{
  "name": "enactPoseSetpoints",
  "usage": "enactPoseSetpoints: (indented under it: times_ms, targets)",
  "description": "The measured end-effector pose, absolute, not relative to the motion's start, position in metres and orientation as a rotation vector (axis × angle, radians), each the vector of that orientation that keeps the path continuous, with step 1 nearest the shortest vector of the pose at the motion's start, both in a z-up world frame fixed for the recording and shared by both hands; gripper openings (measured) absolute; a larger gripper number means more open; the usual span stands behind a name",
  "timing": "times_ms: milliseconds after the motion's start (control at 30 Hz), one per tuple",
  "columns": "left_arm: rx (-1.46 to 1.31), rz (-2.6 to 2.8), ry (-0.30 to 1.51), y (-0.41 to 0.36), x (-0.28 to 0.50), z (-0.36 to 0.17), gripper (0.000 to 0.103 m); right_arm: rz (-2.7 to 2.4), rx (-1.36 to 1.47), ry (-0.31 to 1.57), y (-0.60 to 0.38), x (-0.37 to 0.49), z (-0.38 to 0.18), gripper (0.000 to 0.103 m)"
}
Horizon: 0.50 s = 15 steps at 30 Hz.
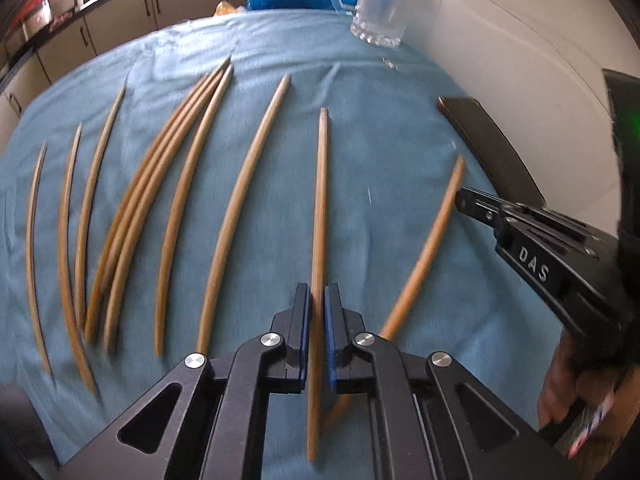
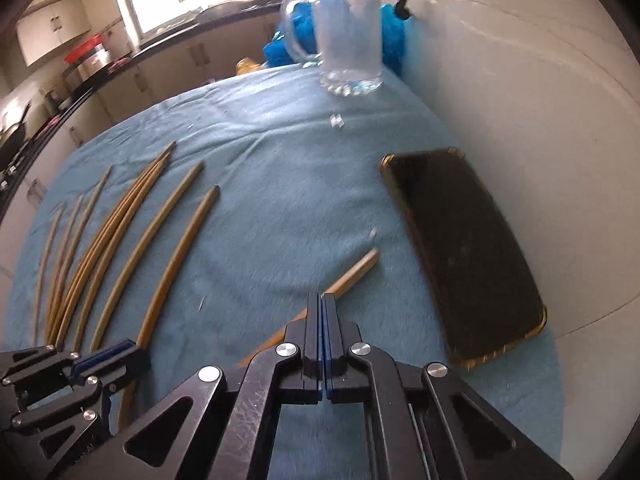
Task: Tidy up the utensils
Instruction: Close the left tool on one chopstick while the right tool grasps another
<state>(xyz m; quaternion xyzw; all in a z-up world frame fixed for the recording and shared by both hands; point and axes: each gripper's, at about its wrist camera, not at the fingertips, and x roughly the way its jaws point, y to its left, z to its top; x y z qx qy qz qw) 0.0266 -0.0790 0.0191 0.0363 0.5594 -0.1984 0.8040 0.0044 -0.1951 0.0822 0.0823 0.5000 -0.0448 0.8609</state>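
- The left gripper's fingers (image 1: 334, 320) are closed on one chopstick (image 1: 321, 200), pinching it near its near end, so most of the stick runs forward beyond the pads, over the blue cloth (image 1: 380, 128) on the tabletop.
- The right gripper's fingers (image 2: 329, 320) are pressed fully together; a second chopstick (image 2: 354, 274) crosses under their tips at an angle, and I cannot tell whether it is caught — the pads appear to meet with nothing between them.
- The other chopsticks (image 1: 176, 216) lie side by side on the cloth to the left, three of them bunched and touching.
- Handling, as a judgement: the sticks look like thin, stiff wood — very light, smooth and round, so apt to roll or swivel in a pinch. A hold nearer the middle should keep one from drooping or pivoting.
- The glass mug (image 2: 348, 40) at the far edge looks the likely holder; it is fragile and seems tippable, so a stick should go in gently.
- A dark phone (image 2: 464, 248) lies on the right, just beside the angled stick.
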Motion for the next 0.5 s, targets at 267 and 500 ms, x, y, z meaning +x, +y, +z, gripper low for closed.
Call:
enactPoseSetpoints:
  times_ms: [267,500]
  targets:
    - [0.015,-0.459,1.246,-0.046,-0.034,0.02,0.007,-0.002,0.195,1.129,-0.202,-0.044,0.079,0.002]
    - [0.004,-0.46,1.233,-0.04,-0.044,0.019,0.007,-0.042,0.326,1.079,-0.207,-0.038,0.087,0.053]
